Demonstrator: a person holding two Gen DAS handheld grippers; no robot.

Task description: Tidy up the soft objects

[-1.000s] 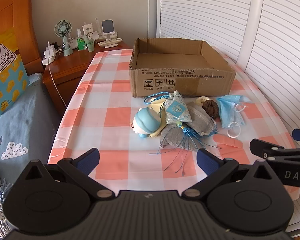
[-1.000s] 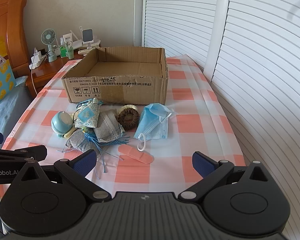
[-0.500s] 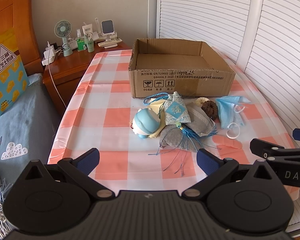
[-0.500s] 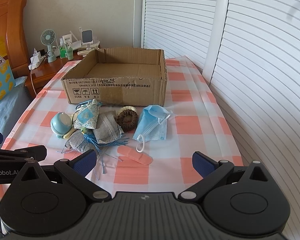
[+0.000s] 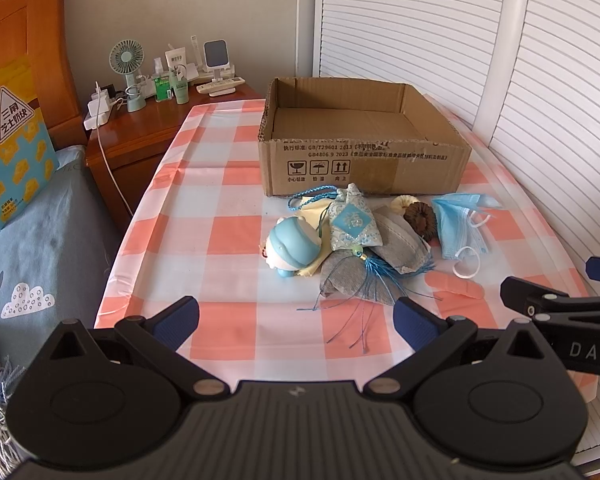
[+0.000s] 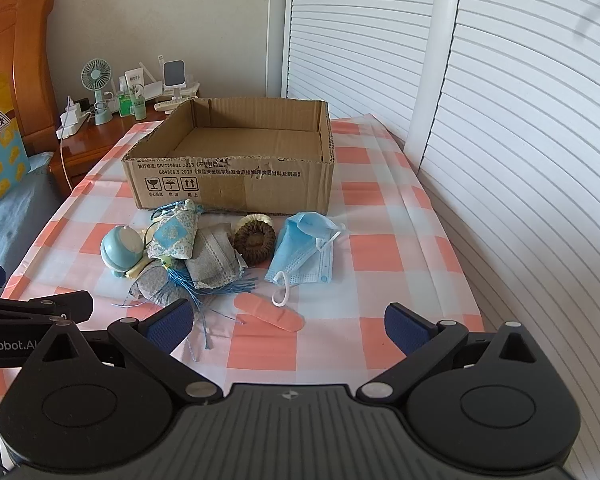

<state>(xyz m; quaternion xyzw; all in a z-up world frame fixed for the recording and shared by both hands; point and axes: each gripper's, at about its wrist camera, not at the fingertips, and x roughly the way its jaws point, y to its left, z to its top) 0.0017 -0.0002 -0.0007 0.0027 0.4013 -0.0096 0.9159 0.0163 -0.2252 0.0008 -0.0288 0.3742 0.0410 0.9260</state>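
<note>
An open, empty cardboard box [image 5: 364, 160] [image 6: 236, 184] stands at the far side of the checked table. In front of it lies a pile: a blue round plush [image 5: 294, 246] [image 6: 122, 250], a patterned sachet with blue tassel [image 5: 352, 224] [image 6: 176, 234], grey masks [image 5: 396, 246] [image 6: 214, 260], a brown scrunchie [image 5: 420, 220] [image 6: 256, 240], a blue face mask [image 5: 460, 228] [image 6: 304, 254] and a pink plaster [image 6: 268, 312]. My left gripper [image 5: 296, 318] is open and empty before the pile. My right gripper [image 6: 288, 322] is open and empty above the plaster.
A wooden nightstand [image 5: 140, 128] with a fan, bottles and chargers stands at the back left. A bed with a grey cover [image 5: 32, 240] lies left of the table. White slatted doors [image 6: 520, 160] run along the right side.
The right gripper has crept slightly forward toward the pile. The left gripper has barely moved. Both stay open and empty.
</note>
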